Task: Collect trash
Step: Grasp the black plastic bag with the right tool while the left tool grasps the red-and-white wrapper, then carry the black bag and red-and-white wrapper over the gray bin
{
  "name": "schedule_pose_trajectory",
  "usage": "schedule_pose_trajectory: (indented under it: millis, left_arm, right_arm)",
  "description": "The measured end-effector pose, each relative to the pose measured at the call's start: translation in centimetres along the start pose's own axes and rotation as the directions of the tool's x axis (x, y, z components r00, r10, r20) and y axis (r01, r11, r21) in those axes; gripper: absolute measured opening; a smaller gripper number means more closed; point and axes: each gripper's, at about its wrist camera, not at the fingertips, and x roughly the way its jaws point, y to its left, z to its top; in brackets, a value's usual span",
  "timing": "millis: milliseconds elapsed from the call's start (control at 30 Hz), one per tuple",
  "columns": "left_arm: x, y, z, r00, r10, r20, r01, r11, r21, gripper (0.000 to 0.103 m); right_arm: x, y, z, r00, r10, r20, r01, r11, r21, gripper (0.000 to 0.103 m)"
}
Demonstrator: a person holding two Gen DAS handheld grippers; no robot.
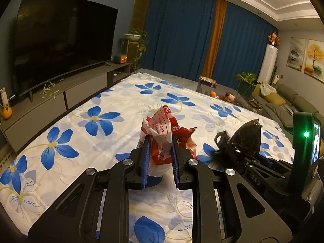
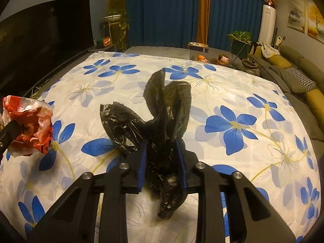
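Note:
My left gripper (image 1: 160,141) is shut on a crumpled red and white plastic wrapper (image 1: 164,129) and holds it above the flowered cloth (image 1: 60,141). The wrapper also shows at the far left of the right wrist view (image 2: 30,125). My right gripper (image 2: 161,144) is shut on a black plastic bag (image 2: 160,111), whose flaps stick up past the fingers while its tail hangs below. The black bag also shows in the left wrist view (image 1: 243,139), to the right of the wrapper.
The white cloth with blue flowers (image 2: 243,111) covers a wide flat surface. A TV (image 1: 60,44) on a grey cabinet (image 1: 60,99) stands to the left. A sofa with cushions (image 2: 299,75) lies to the right. Potted plants (image 2: 241,40), toys (image 2: 222,59) and blue curtains (image 2: 166,12) are behind.

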Motion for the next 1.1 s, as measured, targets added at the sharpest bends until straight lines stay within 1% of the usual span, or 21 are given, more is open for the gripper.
schedule_pose_trajectory:
  millis: [33, 100, 200, 267, 433, 633, 767, 833, 1000, 1100]
  left_arm:
    - [0.1, 0.0, 0.0, 1.0, -0.002, -0.002, 0.002, 1.0, 0.001, 0.019]
    - [0.2, 0.0, 0.0, 1.0, -0.004, -0.004, 0.004, 1.0, 0.003, 0.019]
    - [0.2, 0.0, -0.1, 1.0, -0.006, -0.003, 0.006, 1.0, 0.009, 0.019]
    - [0.3, 0.0, -0.2, 1.0, -0.008, -0.001, 0.008, 1.0, 0.013, 0.019]
    - [0.2, -0.3, -0.4, 1.0, -0.018, 0.006, 0.018, 0.999, 0.026, 0.019]
    - [-0.6, -1.6, -0.9, 0.999, -0.043, -0.003, 0.043, 0.998, 0.056, 0.019]
    - [-2.3, -3.1, -1.2, 0.998, -0.067, 0.011, 0.066, 0.994, 0.089, 0.019]
    - [-3.2, -4.0, -1.5, 0.996, -0.086, 0.005, 0.085, 0.991, 0.101, 0.019]
    - [-5.8, -6.9, -2.1, 0.989, -0.146, 0.0, 0.145, 0.98, 0.135, 0.019]
    - [-7.7, -9.0, -2.4, 0.981, -0.191, 0.009, 0.187, 0.969, 0.164, 0.019]
  right_arm:
    - [-0.3, 0.1, -0.1, 1.0, -0.004, 0.009, 0.005, 1.0, -0.01, 0.012]
    - [-0.7, 0.2, -0.3, 1.0, -0.008, 0.019, 0.009, 1.0, -0.021, 0.009]
    - [-1.9, -0.2, -0.8, 0.999, -0.015, 0.043, 0.015, 1.0, -0.015, 0.007]
    - [-2.7, -0.6, -0.8, 0.998, -0.014, 0.057, 0.015, 1.0, -0.006, 0.007]
    - [-6.6, -2.1, -1.0, 0.993, -0.026, 0.115, 0.025, 1.0, 0.008, 0.007]
    - [-11.3, -3.9, -2.3, 0.984, -0.05, 0.172, 0.05, 0.999, 0.001, 0.007]
    - [-14.0, -5.4, -3.5, 0.978, -0.074, 0.195, 0.075, 0.997, 0.001, 0.007]
    - [-15.3, -6.3, -4.3, 0.975, -0.086, 0.207, 0.087, 0.996, 0.005, 0.007]
    - [-17.9, -8.5, -5.8, 0.968, -0.113, 0.226, 0.112, 0.994, 0.017, 0.007]
    - [-19.6, -10.3, -6.9, 0.961, -0.134, 0.242, 0.129, 0.991, 0.033, 0.007]
